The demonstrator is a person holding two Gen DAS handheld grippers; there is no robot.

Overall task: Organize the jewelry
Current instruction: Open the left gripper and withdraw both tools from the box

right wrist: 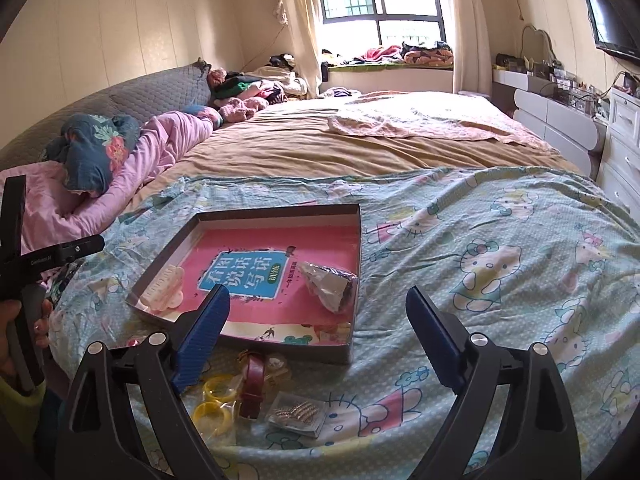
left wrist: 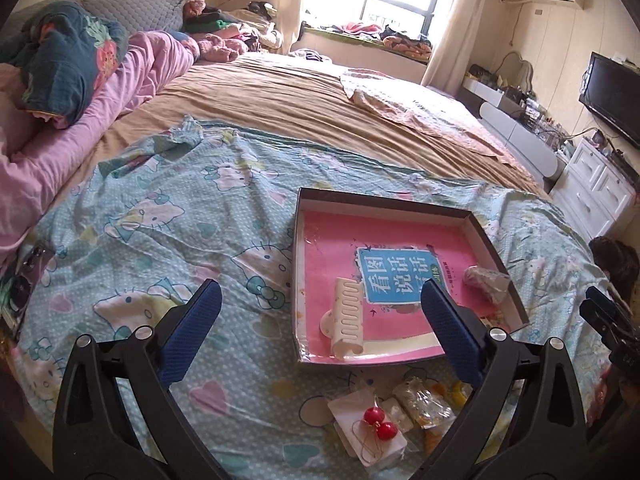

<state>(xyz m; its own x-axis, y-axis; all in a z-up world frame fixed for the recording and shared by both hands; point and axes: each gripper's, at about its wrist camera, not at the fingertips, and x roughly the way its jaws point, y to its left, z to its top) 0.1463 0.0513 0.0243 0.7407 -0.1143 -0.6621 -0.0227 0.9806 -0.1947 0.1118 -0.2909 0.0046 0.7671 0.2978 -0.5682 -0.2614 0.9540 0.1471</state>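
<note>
Both wrist cams low over bed, facing window; shared: box tray [left wrist: 472,216] [right wrist: 280,210], left/right offset.

Jewelry, part sorted, on the bed.
Shallow tray [right wrist: 357,240] holds white hair clip [left wrist: 347,322] and wrapped packet [right wrist: 330,284]. Outside, near its front edge: red earrings [left wrist: 379,424], yellow bangles [right wrist: 214,398], maroon watch [right wrist: 253,384], bagged clips [right wrist: 298,414].

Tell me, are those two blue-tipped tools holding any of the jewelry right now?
No. The left tool and the right tool are both wide open, with nothing between their fingers. The red earrings and watch lie untouched on the bed.
</note>
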